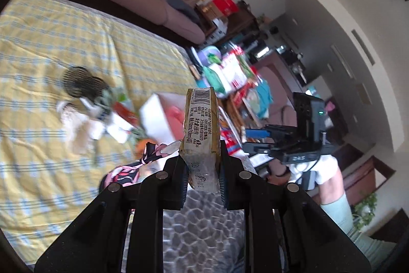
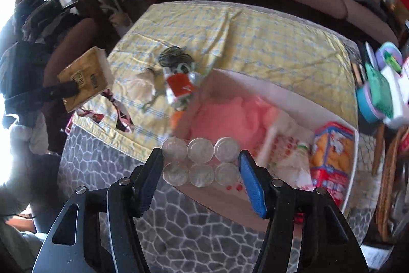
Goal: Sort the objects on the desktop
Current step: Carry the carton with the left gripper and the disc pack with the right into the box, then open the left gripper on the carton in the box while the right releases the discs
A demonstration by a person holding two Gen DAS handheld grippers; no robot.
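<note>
We see left tongs (image 1: 202,170) clenched on a brown tissue pack (image 1: 202,129), held up above the desk (image 1: 38,42). Right tongs (image 2: 200,165) grasp a clear six-cup blister tray (image 2: 200,161) over the white bin (image 2: 281,96).

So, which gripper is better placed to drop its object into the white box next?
Probably the right. The right gripper holds the pack of clear round containers directly at the near edge of the white box. The left gripper, clamping the tissue pack, is off to the side, farther from the box.
</note>
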